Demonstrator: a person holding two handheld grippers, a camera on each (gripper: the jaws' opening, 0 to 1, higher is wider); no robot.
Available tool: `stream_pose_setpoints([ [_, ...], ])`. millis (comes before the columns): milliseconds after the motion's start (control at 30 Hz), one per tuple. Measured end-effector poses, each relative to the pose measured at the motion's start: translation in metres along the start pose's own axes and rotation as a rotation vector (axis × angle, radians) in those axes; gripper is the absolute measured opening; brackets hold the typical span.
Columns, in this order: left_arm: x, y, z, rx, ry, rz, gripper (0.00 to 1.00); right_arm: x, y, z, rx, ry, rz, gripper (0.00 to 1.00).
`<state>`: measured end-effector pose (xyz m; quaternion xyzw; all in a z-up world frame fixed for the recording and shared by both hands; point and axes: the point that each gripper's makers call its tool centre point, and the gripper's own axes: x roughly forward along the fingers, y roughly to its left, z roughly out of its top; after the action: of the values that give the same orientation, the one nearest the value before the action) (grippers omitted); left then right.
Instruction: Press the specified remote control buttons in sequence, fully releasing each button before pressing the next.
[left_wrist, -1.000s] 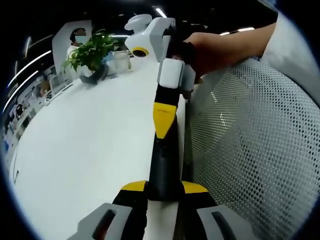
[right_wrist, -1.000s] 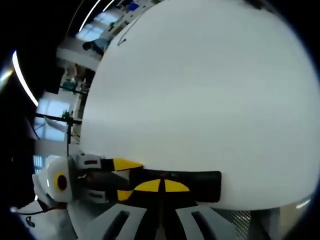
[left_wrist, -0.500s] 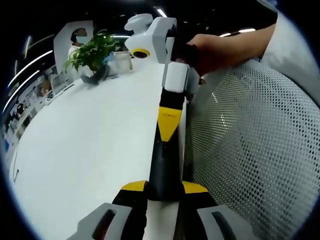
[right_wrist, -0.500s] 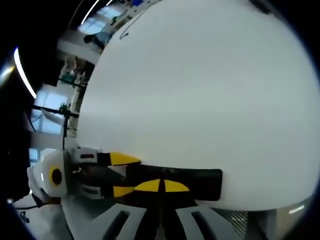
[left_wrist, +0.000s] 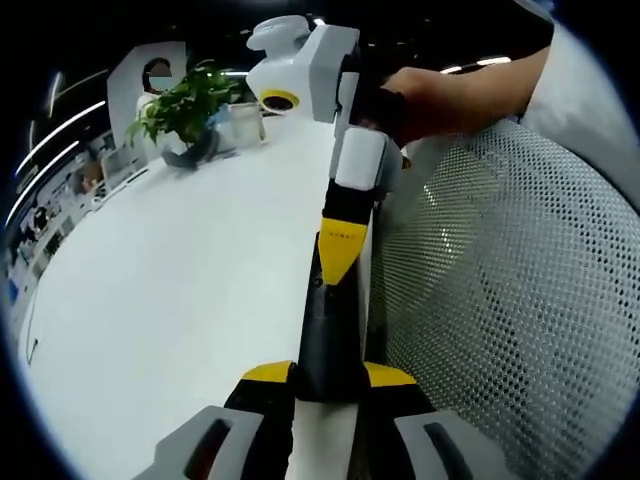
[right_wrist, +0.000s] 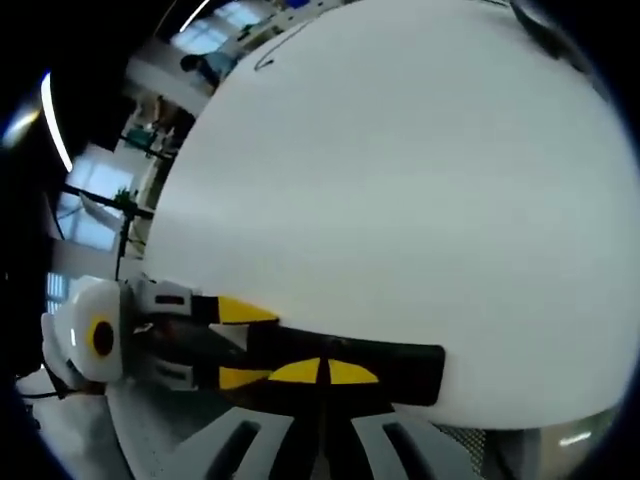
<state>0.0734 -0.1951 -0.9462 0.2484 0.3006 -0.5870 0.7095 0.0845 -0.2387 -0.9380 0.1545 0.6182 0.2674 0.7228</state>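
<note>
Black remote control (left_wrist: 328, 335) | clamped between left gripper (left_wrist: 328, 378) fingers

Left gripper view sits low at the white table's (left_wrist: 180, 290) near edge, facing along it; right gripper view looks closely across the table top. Both share the remote (left_wrist: 328, 335).

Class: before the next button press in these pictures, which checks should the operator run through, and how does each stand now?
1. Remote clamped between the left gripper jaws: ok.
2. Right gripper jaws shut to a single tip for pressing: ok.
3. That tip fully clear of the remote: cannot tell; it looks to be touching.
4. Correct button under the tip: cannot tell; no buttons can be made out.
5. Remote visible in both gripper views: ok.
</note>
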Motion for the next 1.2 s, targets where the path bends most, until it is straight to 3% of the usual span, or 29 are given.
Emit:
stream_pose_setpoints([
  [300, 0.000, 0.000, 0.000, 0.000, 0.001, 0.000, 0.25, -0.001, 0.001, 0.000, 0.028, 0.005, 0.006, 0.00],
  [600, 0.000, 0.000, 0.000, -0.001, 0.001, 0.000, 0.25, -0.003, 0.001, -0.006, 0.078, 0.055, 0.000, 0.00],
  [733, 0.000, 0.000, 0.000, 0.000, 0.000, 0.000, 0.25, -0.001, 0.003, -0.012, 0.057, 0.087, -0.013, 0.00],
  [1200, 0.000, 0.000, 0.000, 0.002, -0.002, 0.000, 0.25, 0.000, 0.000, -0.013, 0.030, 0.083, -0.028, 0.00],
])
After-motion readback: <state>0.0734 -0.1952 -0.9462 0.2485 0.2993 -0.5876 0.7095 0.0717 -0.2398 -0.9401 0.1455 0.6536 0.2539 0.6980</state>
